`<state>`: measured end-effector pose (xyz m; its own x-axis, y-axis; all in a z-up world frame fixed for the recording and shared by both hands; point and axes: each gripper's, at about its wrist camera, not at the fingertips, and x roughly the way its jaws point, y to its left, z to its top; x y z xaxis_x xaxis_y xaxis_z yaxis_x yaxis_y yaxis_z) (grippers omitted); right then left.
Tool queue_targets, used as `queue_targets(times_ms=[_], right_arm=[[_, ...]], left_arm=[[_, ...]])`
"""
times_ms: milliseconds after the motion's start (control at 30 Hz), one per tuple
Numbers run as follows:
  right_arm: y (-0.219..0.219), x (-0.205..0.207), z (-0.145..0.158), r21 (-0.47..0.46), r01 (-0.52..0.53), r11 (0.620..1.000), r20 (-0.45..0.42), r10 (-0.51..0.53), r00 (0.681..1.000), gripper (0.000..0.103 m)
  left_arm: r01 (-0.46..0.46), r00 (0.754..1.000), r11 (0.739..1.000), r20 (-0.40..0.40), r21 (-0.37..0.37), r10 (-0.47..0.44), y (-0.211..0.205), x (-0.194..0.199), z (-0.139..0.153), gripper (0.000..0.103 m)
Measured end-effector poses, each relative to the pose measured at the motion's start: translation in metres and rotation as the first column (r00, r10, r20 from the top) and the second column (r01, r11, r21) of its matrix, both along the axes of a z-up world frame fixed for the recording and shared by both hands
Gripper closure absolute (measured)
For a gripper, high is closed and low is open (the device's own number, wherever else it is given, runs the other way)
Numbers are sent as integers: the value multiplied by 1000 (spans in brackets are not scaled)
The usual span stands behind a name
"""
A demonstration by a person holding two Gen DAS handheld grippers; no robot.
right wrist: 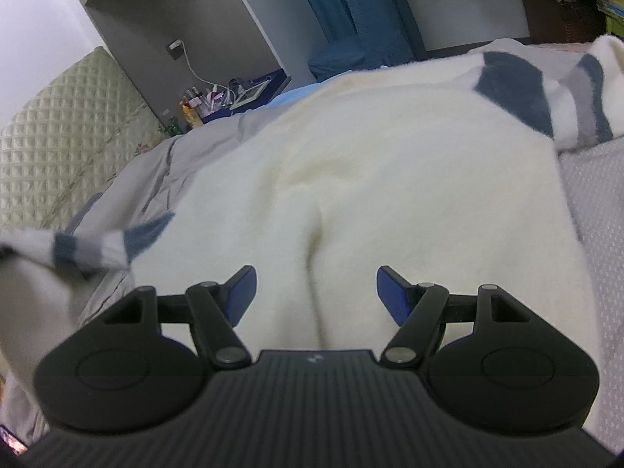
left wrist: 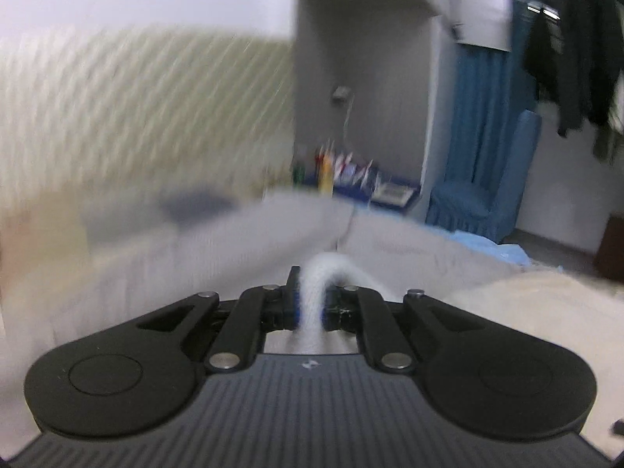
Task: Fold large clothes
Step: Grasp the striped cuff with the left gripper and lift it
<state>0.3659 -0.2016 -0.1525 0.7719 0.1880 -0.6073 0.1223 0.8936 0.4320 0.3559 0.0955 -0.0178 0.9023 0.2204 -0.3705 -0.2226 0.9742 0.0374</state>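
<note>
Left gripper (left wrist: 310, 304) pinches fluffy cream knit sweater (right wrist: 351, 179), probably sleeve; right gripper (right wrist: 316, 296) wide, empty. Keep grip firm w/ steady lift.

The sweater (right wrist: 351, 179) lay spread on the bed (right wrist: 600, 202), directly before the right gripper (right wrist: 316, 296). Left of the sweater, one sleeve (right wrist: 89, 249) hung off the bed's surface, its cuff (left wrist: 312, 296) between the left gripper (left wrist: 310, 304) jaws. The other sleeve (right wrist: 577, 93) lay at the sweater's far right. Behind the sweater stood a cluttered low table (right wrist: 249, 93), the headboard (right wrist: 70, 144) to its left.
</note>
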Motion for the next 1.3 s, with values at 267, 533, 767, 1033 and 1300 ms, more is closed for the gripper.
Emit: queue_targets(times_ms=[267, 533, 767, 1033, 1300], right_arm=[[1, 5, 0, -19, 17, 1000, 9, -17, 1000, 33], [8, 7, -3, -42, -9, 999, -3, 9, 1000, 33], [8, 2, -2, -42, -16, 999, -12, 16, 1000, 33], [12, -9, -3, -31, -33, 999, -37, 32, 999, 33], [21, -29, -6, -38, -61, 997, -55, 59, 997, 33]], left_arm=[[231, 972, 960, -85, 160, -220, -56, -42, -62, 93], [217, 936, 968, -256, -122, -242, -45, -85, -141, 92], [181, 924, 930, -267, -321, -272, -51, -102, -142, 75], [100, 947, 793, -187, -601, -261, -35, -158, -127, 33], [-30, 970, 631, -176, -775, -170, -9, -195, -131, 32]])
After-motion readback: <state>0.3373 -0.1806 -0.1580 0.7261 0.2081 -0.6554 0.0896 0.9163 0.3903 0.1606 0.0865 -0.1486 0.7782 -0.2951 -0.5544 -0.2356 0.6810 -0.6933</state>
